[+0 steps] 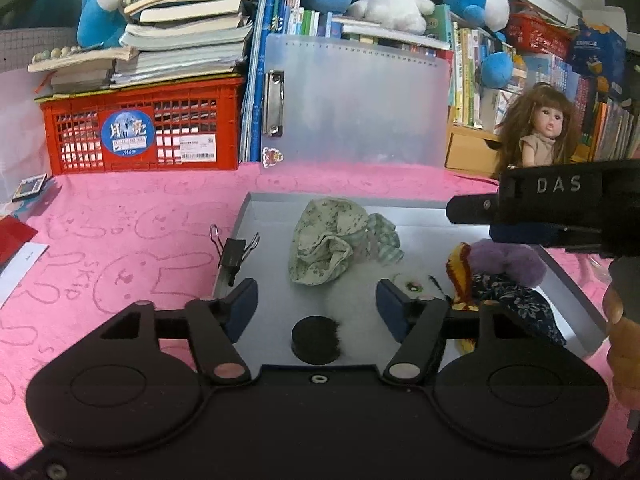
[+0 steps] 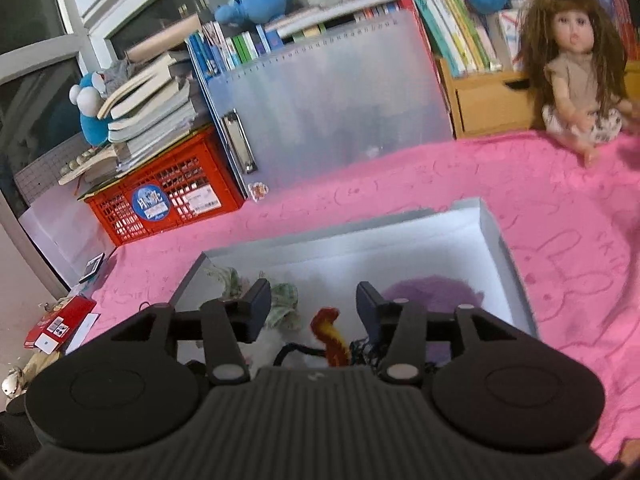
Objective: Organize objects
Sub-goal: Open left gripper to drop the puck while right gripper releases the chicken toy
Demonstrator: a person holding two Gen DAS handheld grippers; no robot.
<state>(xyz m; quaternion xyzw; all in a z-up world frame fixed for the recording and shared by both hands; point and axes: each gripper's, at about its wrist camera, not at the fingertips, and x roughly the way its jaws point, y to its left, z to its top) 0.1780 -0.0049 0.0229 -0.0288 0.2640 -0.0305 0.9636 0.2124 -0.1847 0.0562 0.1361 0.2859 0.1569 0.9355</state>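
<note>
A shallow grey box (image 1: 344, 199) lies on the pink cloth. In it are a green floral cloth (image 1: 332, 240), a white fluffy toy (image 1: 360, 288), a black round disc (image 1: 315, 340), a purple pompom (image 1: 508, 260), a red-yellow knit piece (image 1: 460, 268) and a dark floral cloth (image 1: 516, 304). A black binder clip (image 1: 233, 254) sits on the box's left wall. My left gripper (image 1: 316, 304) is open above the white toy. My right gripper (image 2: 314, 306) is open over the box (image 2: 492, 232), above the knit piece (image 2: 330, 336) and beside the purple pompom (image 2: 432, 292).
A doll (image 2: 576, 68) sits on the cloth at the right. A red crate (image 1: 140, 128) under stacked books, a translucent clipboard (image 1: 360, 100), book rows and plush toys line the back. A red card (image 1: 14, 236) and papers lie at the left.
</note>
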